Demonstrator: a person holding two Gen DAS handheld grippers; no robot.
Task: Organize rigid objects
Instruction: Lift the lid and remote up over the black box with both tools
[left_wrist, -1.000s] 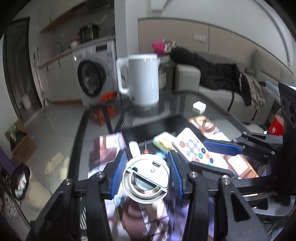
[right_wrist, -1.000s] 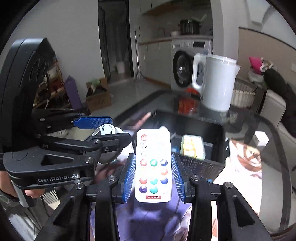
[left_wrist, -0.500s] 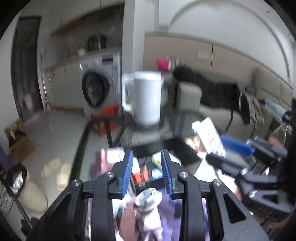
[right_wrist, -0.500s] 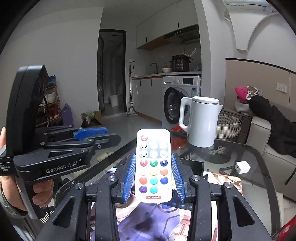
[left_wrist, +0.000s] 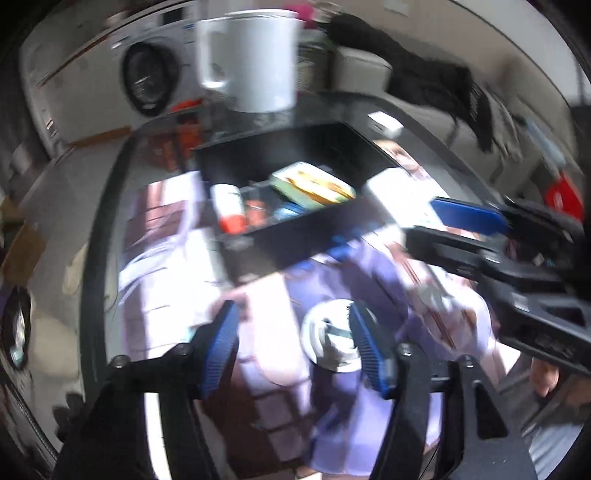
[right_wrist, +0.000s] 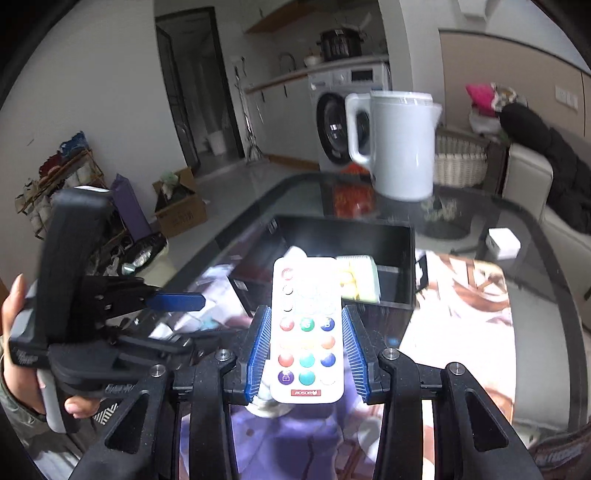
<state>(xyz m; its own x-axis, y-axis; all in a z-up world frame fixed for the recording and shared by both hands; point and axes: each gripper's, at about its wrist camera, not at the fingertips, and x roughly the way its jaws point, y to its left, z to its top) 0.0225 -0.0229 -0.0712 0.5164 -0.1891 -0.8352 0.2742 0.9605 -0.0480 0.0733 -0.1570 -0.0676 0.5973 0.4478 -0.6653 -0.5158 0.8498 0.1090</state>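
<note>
White remote (right_wrist: 307, 332) with coloured buttons, clamped in right gripper (right_wrist: 307, 354). Left gripper (left_wrist: 295, 347) opening, round silver disc (left_wrist: 332, 339) loose by 1 pad. Black box (left_wrist: 295, 243) just ahead.

Left wrist view heavily motion-blurred; right wrist view sharper, evenly bright, both fisheye-warped with dark corners.

Motion blur smears the whole left wrist view; the small items in the black box (left_wrist: 295, 236) stay unreadable. The round white object (left_wrist: 328, 339) at lower centre is partly hidden behind one blue pad.
</note>
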